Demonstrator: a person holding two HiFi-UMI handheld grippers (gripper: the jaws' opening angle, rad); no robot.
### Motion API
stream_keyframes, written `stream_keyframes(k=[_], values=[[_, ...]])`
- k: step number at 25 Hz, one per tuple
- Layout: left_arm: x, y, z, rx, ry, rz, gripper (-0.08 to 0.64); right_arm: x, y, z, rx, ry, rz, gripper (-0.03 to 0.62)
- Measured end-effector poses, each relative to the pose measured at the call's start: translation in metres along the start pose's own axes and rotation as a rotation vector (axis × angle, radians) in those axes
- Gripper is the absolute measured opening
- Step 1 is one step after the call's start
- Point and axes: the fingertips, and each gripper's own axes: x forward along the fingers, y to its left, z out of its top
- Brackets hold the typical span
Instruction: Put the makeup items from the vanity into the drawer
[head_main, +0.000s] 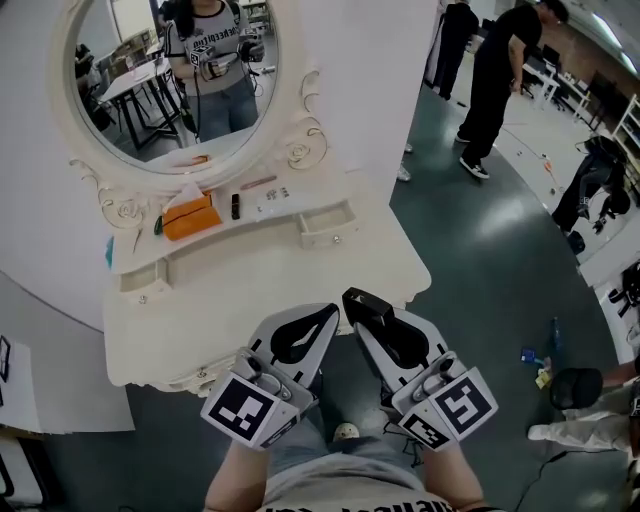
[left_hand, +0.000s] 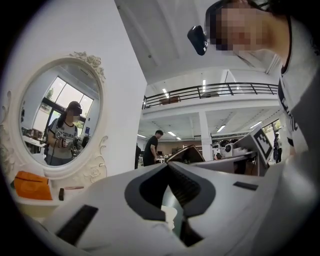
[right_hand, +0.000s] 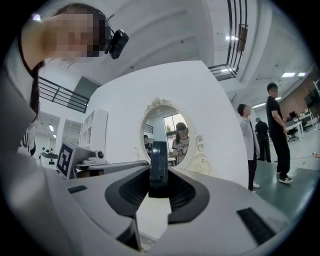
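Clamping a dark makeup item (right_hand: 159, 161), the right hand-held gripper (head_main: 360, 300) hangs before the vanity (head_main: 250, 290); left hand-held gripper (head_main: 328, 312) is closed.

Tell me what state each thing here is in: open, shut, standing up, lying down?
Left gripper: jaws together, nothing between them.
Right gripper: closed on a dark flat item.
Small drawer: looks pulled partway out.
Dark tube: standing upright.
Orange tissue box: a tissue sticking up from its top.
Pink stick: lying flat.
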Motion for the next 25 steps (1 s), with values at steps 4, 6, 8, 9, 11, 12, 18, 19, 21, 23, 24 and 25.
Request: stream_keyframes(k=[4, 6, 8, 9, 11, 12, 18, 19, 21, 23, 24, 25], values=[[0.008, 0.029, 0.0, 0.007, 0.017, -0.035, 0.014, 0.029, -0.008, 0.003, 0.005, -0.004, -0.033, 0.106], [0.01, 0.043, -0.005, -0.013, 0.064, -0.05, 0.014, 0.044, -0.011, 0.003, 0.007, -0.007, -0.049, 0.106], [0.012, 0.058, -0.01, -0.029, 0.094, -0.065, 0.014, 0.06, -0.015, 0.0, 0.009, -0.006, -0.067, 0.106], [0.013, 0.065, -0.012, -0.031, 0.097, -0.073, 0.014, 0.067, -0.017, -0.001, 0.01, -0.004, -0.077, 0.106], [0.015, 0.078, -0.015, -0.033, 0.099, -0.089, 0.014, 0.078, -0.019, -0.004, 0.013, -0.001, -0.098, 0.106], [0.016, 0.084, -0.016, -0.035, 0.1, -0.097, 0.014, 0.083, -0.021, -0.005, 0.014, 0.001, -0.107, 0.106], [0.02, 0.116, -0.024, -0.056, 0.098, -0.148, 0.014, 0.114, -0.025, -0.012, 0.013, 0.011, -0.163, 0.106], [0.02, 0.119, -0.024, -0.058, 0.099, -0.156, 0.014, 0.116, -0.025, -0.012, 0.013, 0.012, -0.171, 0.106], [0.02, 0.125, -0.027, -0.06, 0.102, -0.172, 0.014, 0.122, -0.025, -0.013, 0.012, 0.014, -0.189, 0.106], [0.02, 0.131, -0.029, -0.063, 0.106, -0.187, 0.014, 0.128, -0.025, -0.015, 0.008, 0.016, -0.205, 0.106], [0.02, 0.133, -0.03, -0.066, 0.107, -0.193, 0.014, 0.131, -0.025, -0.015, 0.004, 0.017, -0.212, 0.106], [0.02, 0.135, -0.031, -0.068, 0.108, -0.199, 0.014, 0.132, -0.026, -0.014, 0.001, 0.018, -0.219, 0.106]])
